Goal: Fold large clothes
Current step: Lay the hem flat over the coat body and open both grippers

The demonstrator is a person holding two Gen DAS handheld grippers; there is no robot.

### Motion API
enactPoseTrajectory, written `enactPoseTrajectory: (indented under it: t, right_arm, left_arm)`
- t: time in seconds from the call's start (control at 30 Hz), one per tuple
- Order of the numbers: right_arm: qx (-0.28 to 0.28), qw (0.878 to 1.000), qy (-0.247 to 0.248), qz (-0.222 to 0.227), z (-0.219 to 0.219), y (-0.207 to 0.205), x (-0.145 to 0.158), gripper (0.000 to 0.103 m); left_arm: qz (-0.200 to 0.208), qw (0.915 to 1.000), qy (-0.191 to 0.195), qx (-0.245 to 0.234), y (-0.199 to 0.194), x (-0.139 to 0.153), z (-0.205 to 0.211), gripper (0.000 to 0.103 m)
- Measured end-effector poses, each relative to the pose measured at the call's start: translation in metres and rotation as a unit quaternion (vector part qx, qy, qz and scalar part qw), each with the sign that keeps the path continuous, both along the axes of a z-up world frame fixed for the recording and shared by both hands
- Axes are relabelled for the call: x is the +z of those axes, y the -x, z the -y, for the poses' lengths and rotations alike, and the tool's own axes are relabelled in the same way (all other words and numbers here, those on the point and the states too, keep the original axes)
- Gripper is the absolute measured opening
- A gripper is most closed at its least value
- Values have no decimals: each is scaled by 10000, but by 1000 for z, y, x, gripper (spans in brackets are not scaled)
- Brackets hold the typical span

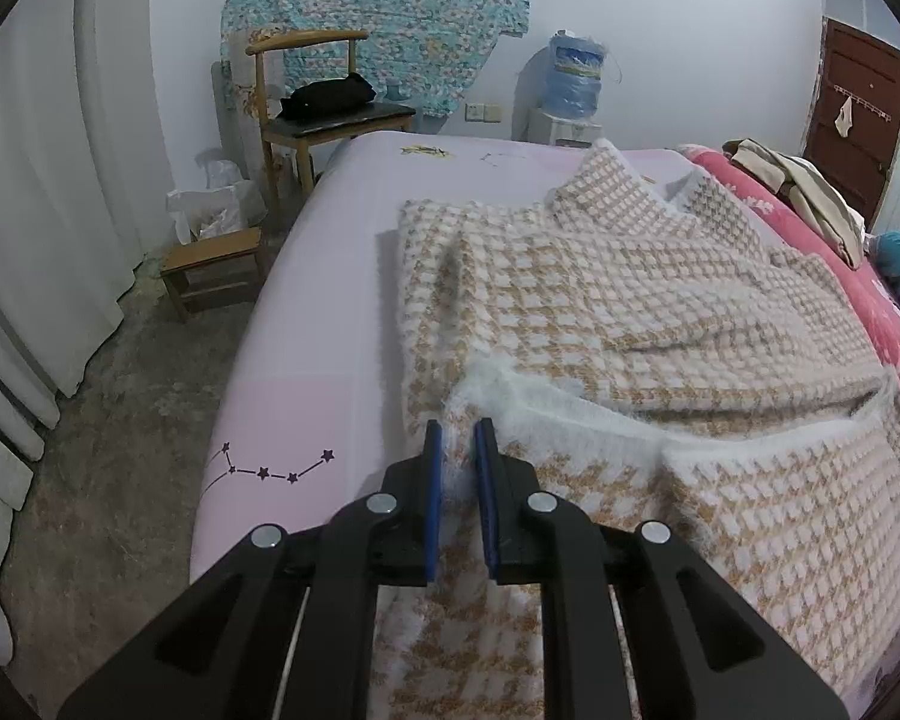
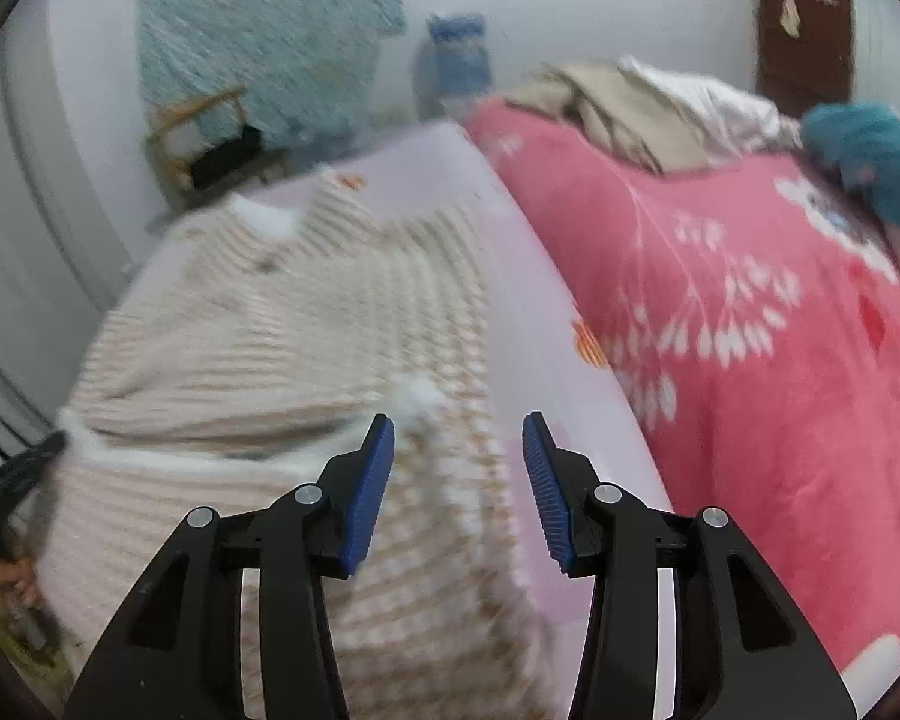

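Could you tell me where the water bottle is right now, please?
In the left wrist view the water bottle stands on a white dispenser against the far wall, just beyond the bed, right of the chair.

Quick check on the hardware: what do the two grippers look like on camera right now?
Both match. The left gripper and right gripper have matte black angular linkage arms with cut-out slots, round silver pivot pins, and blue finger pads; the right's pads look ribbed. No cables, markings or sleeves show.

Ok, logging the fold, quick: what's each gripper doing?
Left gripper: nearly closed, fuzzy sweater hem between its pads; grip unclear.
Right gripper: open, empty.
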State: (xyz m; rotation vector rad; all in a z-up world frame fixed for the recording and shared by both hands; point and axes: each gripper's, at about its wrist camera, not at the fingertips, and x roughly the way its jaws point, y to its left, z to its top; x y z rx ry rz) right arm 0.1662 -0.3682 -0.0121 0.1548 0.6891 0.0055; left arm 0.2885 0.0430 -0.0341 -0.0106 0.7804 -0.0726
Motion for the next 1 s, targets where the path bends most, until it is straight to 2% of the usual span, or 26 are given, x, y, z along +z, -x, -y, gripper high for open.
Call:
enactPoseTrajectory:
  t: [0.07, 0.17, 0.23, 0.3, 0.37, 0.47, 0.53, 0.6, 0.67, 0.7, 0.77, 0.8, 0.83, 0.9, 1.0]
  right_arm:
    - [359, 9993, -86, 97, -15, 10, 6, 44]
    - [1113, 9937, -72, -113, -55, 14, -2, 43]
    - [1580, 9866, -59, -394, -86, 9, -18, 35]
    - [1785, 9816, 9, -674, -105, 0, -33, 30]
    - [1749, 9802, 83, -924, -117, -15, -55, 30]
    - [1581, 9815, -249, -1052, -111, -27, -55, 29]
    - [1570, 9813, -263, -1081, -111, -29, -56, 29]
    - [1574, 9816, -238, -1055, -111, -28, -55, 29]
    - [1542, 9819, -307, -1057, -110, -28, -55, 29]
    - [1518, 9820, -354, -1065, -109, -28, -54, 29]
    - [1495, 9822, -415, -1061, -109, -30, -54, 29]
    - [1486, 9826, -427, -1030, -108, -27, -51, 29]
    - [1471, 9832, -409, -1004, -107, -27, -49, 29]
    - [1462, 9848, -380, -860, -103, -20, -39, 29]
    - [1397, 9876, -272, -659, -95, -2, -22, 29]
  left_arm:
    - [9, 10000, -30, 19, 1, 0, 1, 12]
    - [13, 10000, -32, 24, 2, 0, 1, 12]
    - [12, 10000, -49, 22, 2, -1, 1, 13]
    - [24, 10000, -66, 25, 3, 0, 2, 13]
    - [60, 10000, -30, -8, 4, 1, 1, 14]
    - [307, 9995, -1, -63, 18, 14, -2, 26]
    - [663, 9974, 152, -232, 36, 30, 0, 47]
    - [940, 9925, 431, -644, 59, 45, 11, 58]
    - [811, 9881, 624, -1152, 72, 47, 29, 65]
    - [588, 9841, 706, -1521, 79, 42, 45, 66]
    - [211, 9776, 735, -1962, 85, 28, 69, 67]
    - [69, 9766, 633, -2055, 87, 22, 79, 67]
    - [-118, 9760, 346, -2148, 89, 11, 93, 67]
    - [-213, 9772, -169, -2104, 90, -4, 108, 68]
    - [-353, 9813, 113, -1887, 83, -7, 99, 79]
